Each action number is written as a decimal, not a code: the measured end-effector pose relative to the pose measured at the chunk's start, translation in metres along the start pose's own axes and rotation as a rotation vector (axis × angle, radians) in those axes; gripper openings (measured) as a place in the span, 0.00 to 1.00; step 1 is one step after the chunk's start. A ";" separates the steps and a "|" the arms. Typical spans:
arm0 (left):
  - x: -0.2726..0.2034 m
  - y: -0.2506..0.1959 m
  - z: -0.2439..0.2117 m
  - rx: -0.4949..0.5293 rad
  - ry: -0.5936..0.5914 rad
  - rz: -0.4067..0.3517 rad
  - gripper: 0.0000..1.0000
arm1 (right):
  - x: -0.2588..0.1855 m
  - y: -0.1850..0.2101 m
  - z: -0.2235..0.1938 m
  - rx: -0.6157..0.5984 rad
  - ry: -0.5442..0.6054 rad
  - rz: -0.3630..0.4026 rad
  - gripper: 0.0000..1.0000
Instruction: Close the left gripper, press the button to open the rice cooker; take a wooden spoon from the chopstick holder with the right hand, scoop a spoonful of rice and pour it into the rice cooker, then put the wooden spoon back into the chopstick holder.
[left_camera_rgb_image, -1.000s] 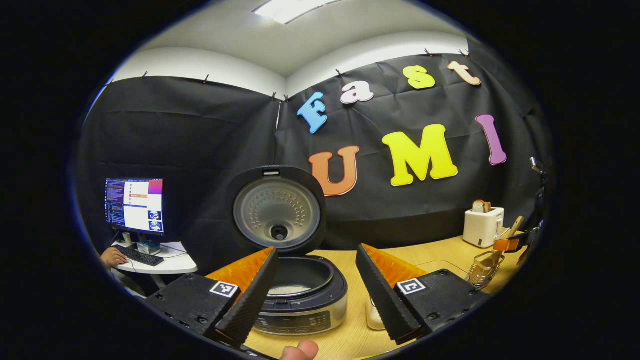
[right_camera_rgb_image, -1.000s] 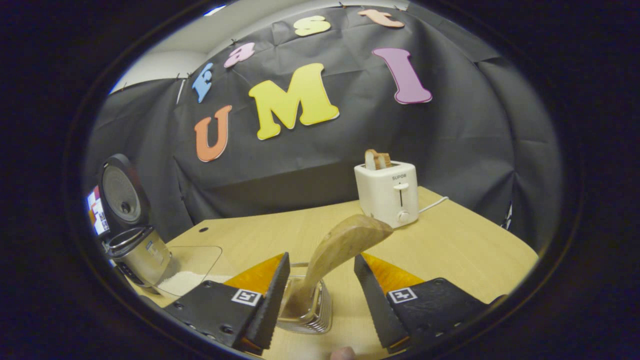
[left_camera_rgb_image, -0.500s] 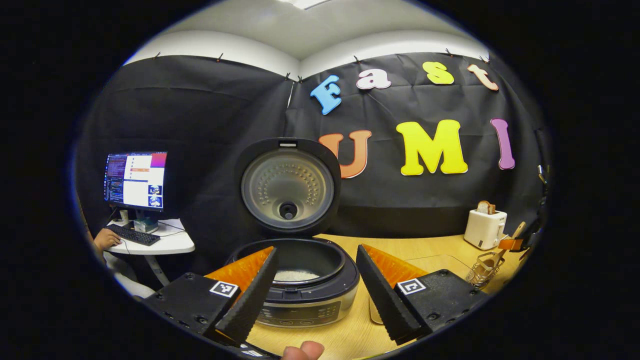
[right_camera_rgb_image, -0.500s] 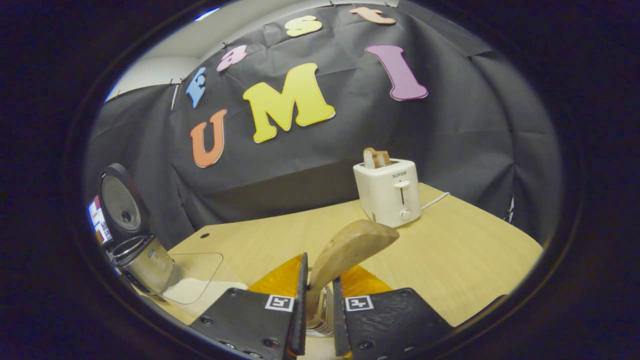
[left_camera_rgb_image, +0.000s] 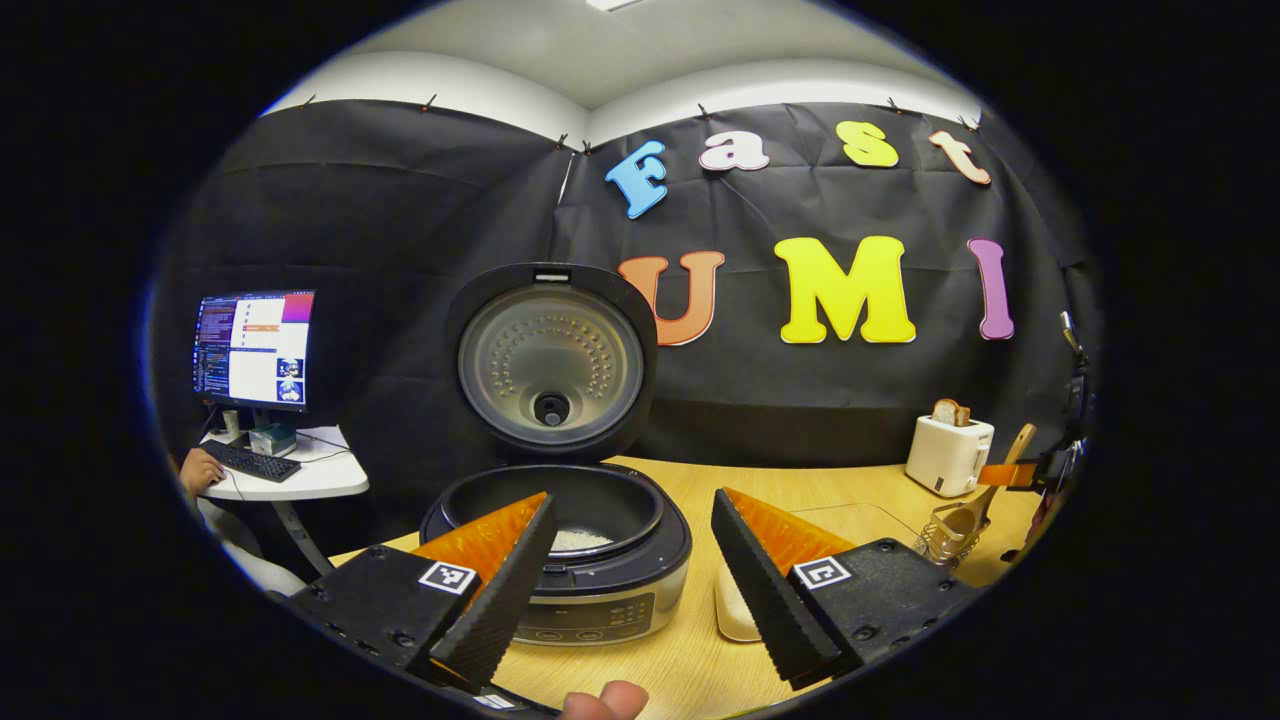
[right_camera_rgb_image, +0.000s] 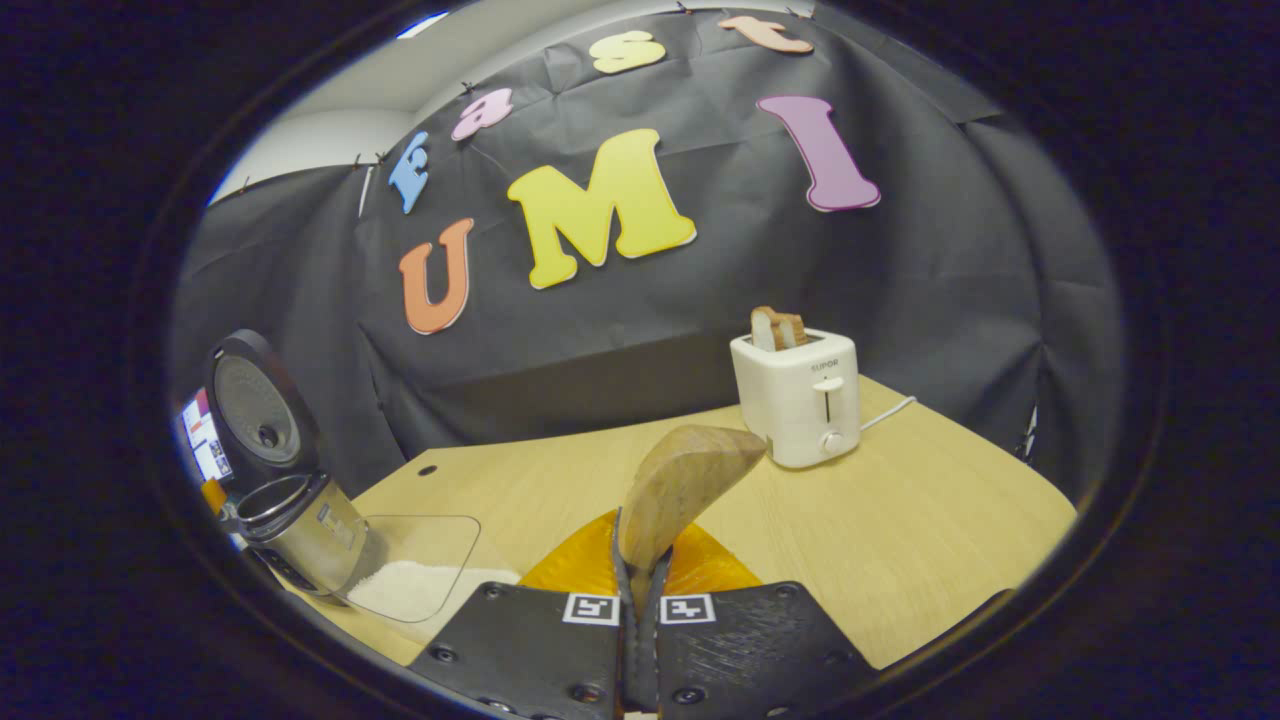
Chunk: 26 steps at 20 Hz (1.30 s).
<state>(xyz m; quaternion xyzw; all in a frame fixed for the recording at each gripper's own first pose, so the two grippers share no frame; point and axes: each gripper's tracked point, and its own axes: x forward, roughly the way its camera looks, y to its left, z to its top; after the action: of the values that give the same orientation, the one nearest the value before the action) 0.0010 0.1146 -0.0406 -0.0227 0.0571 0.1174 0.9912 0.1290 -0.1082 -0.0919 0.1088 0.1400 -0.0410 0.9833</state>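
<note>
Rice cooker (left_camera_rgb_image: 556, 540) left of rice container (left_camera_rgb_image: 800, 560), toaster (left_camera_rgb_image: 948, 455) far right.

Left hand-held gripper (left_camera_rgb_image: 628, 580): black bodies with visible screws, each bearing a square black-and-white marker. Right hand-held gripper (right_camera_rgb_image: 637, 590): same black bodies, screws, markers.

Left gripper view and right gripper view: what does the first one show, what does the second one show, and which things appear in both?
Left gripper view: the open left claw, a keyboard and a hand at a side desk, the chopstick holder, and rice inside the cooker's pot.
Right gripper view: the right claw shut on the wooden spoon, seen close up, and the toaster's cable.
Both: the rice cooker with its lid up, the toaster holding bread, and the wooden table.
</note>
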 end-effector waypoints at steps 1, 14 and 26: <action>0.000 0.003 0.000 0.001 0.001 0.006 0.99 | -0.002 0.001 0.007 -0.003 -0.012 0.000 0.00; -0.005 0.044 0.004 -0.013 0.017 0.065 0.99 | -0.022 0.098 0.076 -0.043 -0.084 0.156 0.00; -0.007 0.075 0.002 0.025 0.028 0.108 0.99 | 0.016 0.214 -0.023 -0.303 0.089 0.270 0.00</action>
<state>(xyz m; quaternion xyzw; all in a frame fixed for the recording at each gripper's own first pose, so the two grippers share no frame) -0.0230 0.1861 -0.0397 -0.0090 0.0738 0.1695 0.9827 0.1617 0.1040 -0.0745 -0.0208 0.1721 0.1176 0.9778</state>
